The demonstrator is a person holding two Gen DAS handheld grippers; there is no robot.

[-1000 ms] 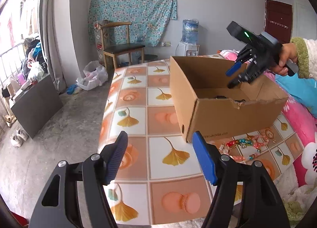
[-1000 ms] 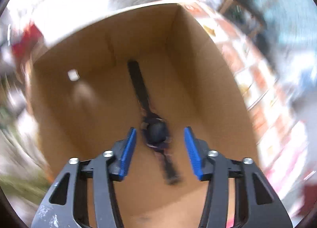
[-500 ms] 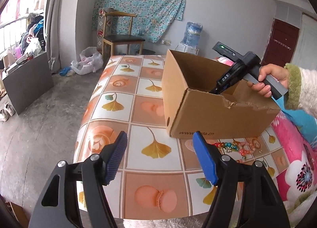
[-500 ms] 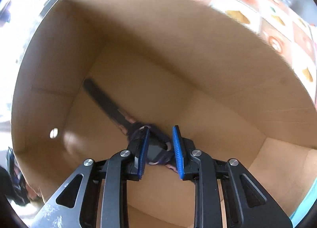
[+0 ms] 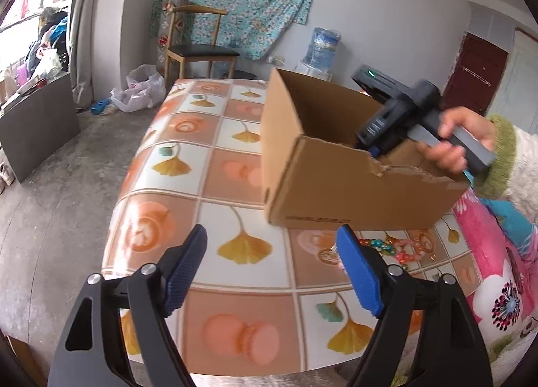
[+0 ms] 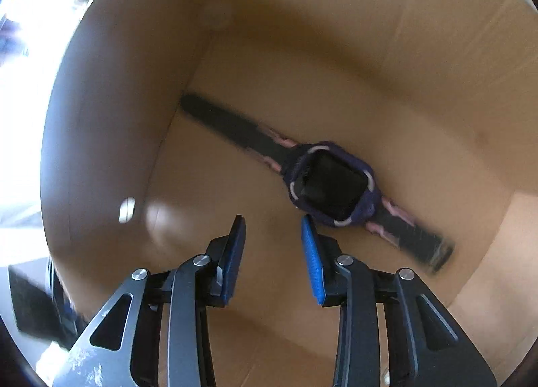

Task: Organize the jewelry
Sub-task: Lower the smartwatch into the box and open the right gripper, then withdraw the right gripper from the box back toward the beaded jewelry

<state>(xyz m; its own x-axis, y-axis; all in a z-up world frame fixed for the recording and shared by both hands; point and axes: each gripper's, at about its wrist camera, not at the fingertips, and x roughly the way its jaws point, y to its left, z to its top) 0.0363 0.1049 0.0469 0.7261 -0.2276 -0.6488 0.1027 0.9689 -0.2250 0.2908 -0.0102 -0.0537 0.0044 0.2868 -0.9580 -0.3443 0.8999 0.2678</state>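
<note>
A dark watch with a purple case and a black and pink strap lies flat on the floor of the cardboard box. My right gripper is open and empty inside the box, just left of and apart from the watch. In the left wrist view the box stands on the table, with my right gripper's body reaching into it from the right. Several colourful bead bracelets lie on the table in front of the box. My left gripper is open and empty above the table's near part.
The table has an orange and white tiled cloth. A bed with pink floral bedding lies to the right. A wooden chair and a water dispenser stand at the back.
My right gripper opened, let go of the watch and drew back to its left. The watch now lies on the box floor. My left gripper shifted slightly.
</note>
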